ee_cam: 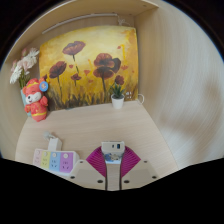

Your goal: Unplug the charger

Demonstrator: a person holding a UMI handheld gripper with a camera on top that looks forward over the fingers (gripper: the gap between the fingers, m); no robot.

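charger [112, 149], a small white block, sat at 6 o'clock on the scene, apart from the power strip and caught between the two fingers of the gripper [113, 158]. the fingers were drawn in narrow, and the magenta pads [97, 160] pressed against its left and right sides, so the gripper had hold of it. whether its prongs were in anything beneath could not be told.

at 9 o'clock, far left, a spray of white flowers [22, 68] leaned against the back wall. just below it, a red plush toy [37, 100] sat upright on the wooden desk [100, 125].

at 7 o'clock from the charger lay the power strip [54, 160], white with pastel sockets, flat on the desk and just beside the left finger. a small white thing [52, 140] lay just beyond the strip; what it was could not be made out.

at 12 o'clock, beyond the fingers, a large painting [88, 65] of red poppies on a yellow ground stood against the back wall.

at 1 o'clock, a small potted plant [118, 96] in a white pot stood on the desk at the painting's lower right corner.

at 3 o'clock a plain pale side wall [180, 90] closed off the desk.
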